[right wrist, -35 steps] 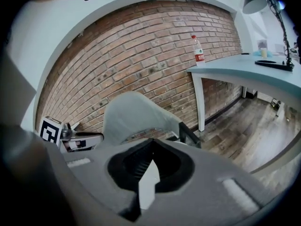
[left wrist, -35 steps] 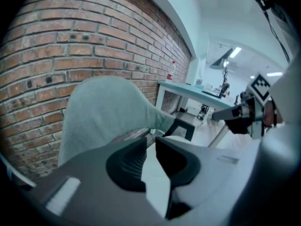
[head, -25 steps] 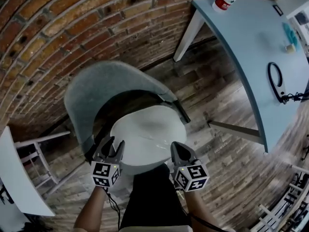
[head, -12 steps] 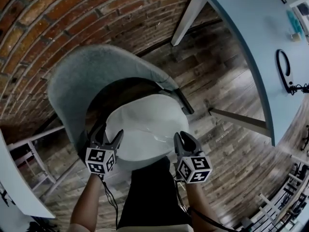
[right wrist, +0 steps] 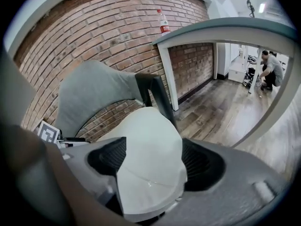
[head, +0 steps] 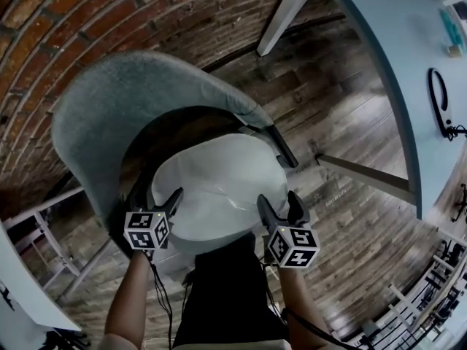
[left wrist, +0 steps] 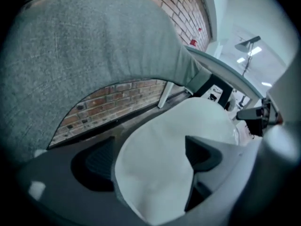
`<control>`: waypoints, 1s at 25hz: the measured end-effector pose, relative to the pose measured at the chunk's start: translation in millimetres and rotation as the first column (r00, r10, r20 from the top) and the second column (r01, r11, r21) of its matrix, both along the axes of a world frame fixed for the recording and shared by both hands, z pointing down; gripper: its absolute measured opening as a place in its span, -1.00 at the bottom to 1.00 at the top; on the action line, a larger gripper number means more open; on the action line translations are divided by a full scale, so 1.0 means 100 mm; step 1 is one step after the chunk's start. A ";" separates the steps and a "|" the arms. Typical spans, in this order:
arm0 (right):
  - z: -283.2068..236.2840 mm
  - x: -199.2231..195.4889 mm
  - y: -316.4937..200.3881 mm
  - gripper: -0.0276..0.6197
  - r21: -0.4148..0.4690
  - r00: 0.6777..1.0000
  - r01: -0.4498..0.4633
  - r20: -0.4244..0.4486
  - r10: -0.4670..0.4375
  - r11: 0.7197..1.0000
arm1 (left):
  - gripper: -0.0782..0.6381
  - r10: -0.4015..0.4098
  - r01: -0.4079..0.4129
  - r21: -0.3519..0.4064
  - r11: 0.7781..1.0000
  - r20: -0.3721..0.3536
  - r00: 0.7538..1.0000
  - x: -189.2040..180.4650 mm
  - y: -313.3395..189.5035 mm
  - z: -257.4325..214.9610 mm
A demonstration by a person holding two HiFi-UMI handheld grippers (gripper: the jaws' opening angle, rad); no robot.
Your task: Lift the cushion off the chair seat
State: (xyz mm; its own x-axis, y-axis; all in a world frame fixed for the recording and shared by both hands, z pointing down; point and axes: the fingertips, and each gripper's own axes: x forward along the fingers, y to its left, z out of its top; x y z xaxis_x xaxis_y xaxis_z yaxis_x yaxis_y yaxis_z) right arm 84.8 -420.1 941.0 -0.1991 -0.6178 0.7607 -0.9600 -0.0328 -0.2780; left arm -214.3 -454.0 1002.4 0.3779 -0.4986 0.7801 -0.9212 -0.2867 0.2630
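A white round cushion (head: 219, 188) lies on the seat of a grey shell chair (head: 124, 115). My left gripper (head: 157, 201) is at the cushion's near left edge and my right gripper (head: 279, 204) at its near right edge. Both sets of jaws are opening. In the left gripper view the cushion (left wrist: 155, 173) reaches in between the left gripper's (left wrist: 150, 159) wide-spread jaws. In the right gripper view the cushion (right wrist: 150, 145) likewise lies between the right gripper's (right wrist: 153, 161) jaws. No pad visibly presses on it.
A brick wall (head: 87, 20) stands behind the chair. A light blue table (head: 394, 64) with a white leg (head: 281, 17) is at the right, with a black cable loop (head: 440, 100) on it. White furniture (head: 29, 290) is at the left. A person (right wrist: 273, 69) crouches far off.
Both grippers have sunk toward the cushion's near edge and their jaws have spread wide, the right from shut. The chair has come closer in the head view.
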 end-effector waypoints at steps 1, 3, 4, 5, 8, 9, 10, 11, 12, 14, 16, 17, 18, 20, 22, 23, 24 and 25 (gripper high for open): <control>0.04 0.01 0.00 0.23 -0.005 1.000 0.000 -0.005 0.000 1.000 | 0.45 0.000 0.000 -0.009 1.000 0.003 1.000 0.00 0.01 0.05; 0.11 0.02 0.00 0.28 -0.012 1.000 0.000 -0.013 0.000 1.000 | 0.46 0.003 -0.003 -0.021 1.000 0.007 1.000 -0.01 0.04 0.13; 0.14 0.02 0.00 0.31 -0.015 1.000 0.000 -0.013 0.000 1.000 | 0.46 0.003 -0.003 -0.025 1.000 0.009 1.000 -0.02 0.04 0.15; 0.18 0.02 0.00 0.35 -0.019 1.000 0.000 -0.010 0.000 1.000 | 0.46 0.001 0.000 -0.029 1.000 0.009 1.000 -0.02 0.05 0.18; 0.30 0.04 -0.02 0.46 -0.031 1.000 0.007 0.000 -0.007 1.000 | 0.46 -0.021 0.021 -0.044 0.999 0.008 1.000 -0.06 0.03 0.25; 0.33 0.05 -0.03 0.47 -0.034 1.000 0.010 0.001 -0.010 0.999 | 0.46 -0.030 0.030 -0.052 0.998 0.007 1.000 -0.07 0.03 0.28; 0.36 0.06 -0.03 0.48 -0.038 1.000 0.011 0.000 -0.011 0.999 | 0.46 -0.040 0.040 -0.063 0.997 0.004 0.999 -0.09 0.03 0.31; 0.39 0.07 -0.03 0.48 -0.045 1.000 0.012 0.000 -0.012 0.999 | 0.46 -0.051 0.051 -0.076 0.996 -0.001 0.999 -0.11 0.02 0.34; 0.42 0.07 -0.02 0.48 -0.053 1.000 0.014 0.002 -0.014 0.998 | 0.46 -0.064 0.063 -0.089 0.994 -0.007 0.998 -0.12 0.02 0.36; 0.49 0.07 -0.01 0.48 -0.074 1.000 0.018 0.010 -0.017 0.997 | 0.46 -0.091 0.088 -0.114 0.990 -0.021 0.996 -0.14 0.00 0.40; 0.54 0.04 -0.01 0.48 -0.093 0.999 0.021 0.031 -0.018 0.995 | 0.46 -0.090 0.085 -0.138 0.987 -0.034 0.995 -0.11 0.03 0.47; 0.56 0.02 -0.01 0.48 -0.100 0.999 0.018 0.045 -0.013 0.995 | 0.46 -0.079 0.072 -0.146 0.987 -0.043 0.996 -0.09 0.04 0.49; 0.58 0.01 -0.02 0.48 -0.105 0.998 0.011 0.058 -0.005 0.994 | 0.46 -0.067 0.059 -0.150 0.987 -0.050 0.996 -0.07 0.04 0.52; 0.60 0.01 -0.04 0.48 -0.112 0.997 -0.005 0.073 0.013 0.994 | 0.46 -0.056 0.047 -0.155 0.987 -0.051 0.997 -0.05 0.03 0.54; 0.62 0.03 -0.05 0.48 -0.115 0.997 -0.012 0.080 0.021 0.993 | 0.46 -0.055 0.047 -0.156 0.987 -0.048 0.997 -0.05 0.02 0.54; 0.63 0.03 -0.05 0.48 -0.117 0.997 -0.010 0.081 0.020 0.993 | 0.46 -0.052 0.045 -0.157 0.987 -0.044 0.998 -0.07 0.03 0.57; 0.65 0.03 -0.04 0.48 -0.121 0.997 -0.005 0.081 0.015 0.993 | 0.46 -0.050 0.043 -0.160 0.986 -0.041 0.998 -0.08 0.05 0.58; 0.66 0.03 -0.04 0.48 -0.126 0.996 0.001 0.083 0.009 0.992 | 0.46 -0.048 0.041 -0.165 0.985 -0.038 0.998 -0.09 0.06 0.59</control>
State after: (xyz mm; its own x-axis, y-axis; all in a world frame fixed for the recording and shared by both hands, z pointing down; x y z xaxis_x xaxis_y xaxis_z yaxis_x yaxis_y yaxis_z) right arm 87.4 -423.7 1007.2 -0.2631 -0.5192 0.8132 -0.9333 -0.0765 -0.3508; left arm -223.3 -448.5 1061.1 0.3920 -0.3821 0.8369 -0.9194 -0.1950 0.3416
